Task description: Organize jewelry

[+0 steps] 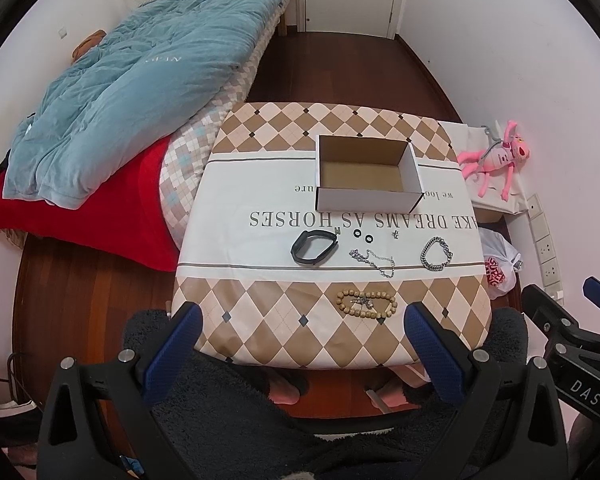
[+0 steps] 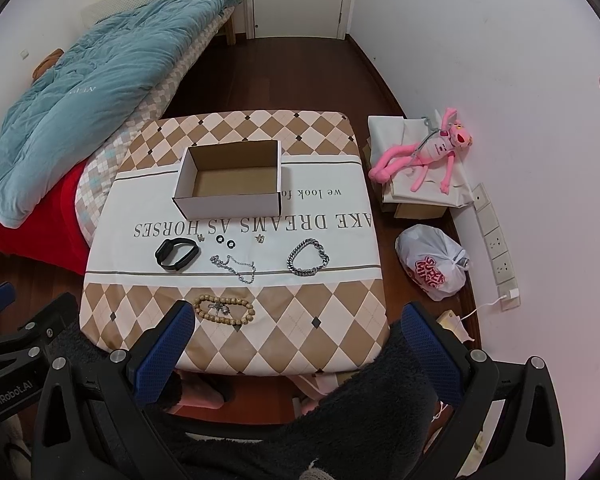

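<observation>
Tablecloth (image 1: 260,184) print read "DREAMS AS HORSES", start cut off. Left gripper (image 1: 302,320) and right gripper (image 2: 298,320) both spread wide, empty. Bead bracelet (image 2: 223,309) nearest ahead; box (image 2: 230,178) beyond. Small studs (image 2: 225,241) indistinct.

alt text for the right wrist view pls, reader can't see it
An empty cardboard box sits on a diamond-patterned tablecloth, with jewelry laid out nearer the camera: a black band, a thin chain, a chunky chain bracelet and a bead bracelet. The open right gripper hovers at the near table edge, holding nothing.
</observation>
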`<state>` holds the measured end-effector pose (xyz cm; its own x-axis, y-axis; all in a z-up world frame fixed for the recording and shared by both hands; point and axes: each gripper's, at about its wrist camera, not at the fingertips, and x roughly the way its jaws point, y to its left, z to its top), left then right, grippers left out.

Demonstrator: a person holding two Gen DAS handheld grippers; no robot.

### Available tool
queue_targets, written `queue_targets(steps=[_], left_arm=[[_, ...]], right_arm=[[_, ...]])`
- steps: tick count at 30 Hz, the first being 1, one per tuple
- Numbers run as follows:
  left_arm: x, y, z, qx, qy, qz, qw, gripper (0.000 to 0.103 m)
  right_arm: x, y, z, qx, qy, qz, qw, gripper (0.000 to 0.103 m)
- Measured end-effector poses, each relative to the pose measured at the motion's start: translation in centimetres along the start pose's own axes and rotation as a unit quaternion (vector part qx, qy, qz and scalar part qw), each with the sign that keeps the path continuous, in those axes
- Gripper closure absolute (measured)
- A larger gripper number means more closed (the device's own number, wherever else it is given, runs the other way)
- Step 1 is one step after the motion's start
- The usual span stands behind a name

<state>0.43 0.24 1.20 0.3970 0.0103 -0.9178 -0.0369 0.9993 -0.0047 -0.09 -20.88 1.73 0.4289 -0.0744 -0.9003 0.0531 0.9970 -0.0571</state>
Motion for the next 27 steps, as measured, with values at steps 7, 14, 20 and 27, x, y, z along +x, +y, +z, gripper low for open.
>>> queue_targets(steps=[7,14,20,27], left_arm=[[-0.1,0.0,0.1,0.000,-0.001,0.000,1.0000,0.000],[-0.2,-0.1,0.4,0.000,-0.003,-0.002,1.0000,0.000],[0.1,-0.3,0.5,0.002,-0.012,-0.006,0.9999,0.000],[4.2,1.0,2.2,-0.012,-0.024,0.035,0.9990,0.000]], right_arm=[[0.2,0.0,0.0,0.000,0.000,0.000,1.000,0.000],[-0.2,-0.2,0.2,0.000,0.000,0.000,1.000,0.000],[-0.4,0.2,0.3,0.002,-0.004,0.002,1.000,0.000],[1.4,-1.2,2.5,0.024,-0.012,0.014,1.000,0.000]])
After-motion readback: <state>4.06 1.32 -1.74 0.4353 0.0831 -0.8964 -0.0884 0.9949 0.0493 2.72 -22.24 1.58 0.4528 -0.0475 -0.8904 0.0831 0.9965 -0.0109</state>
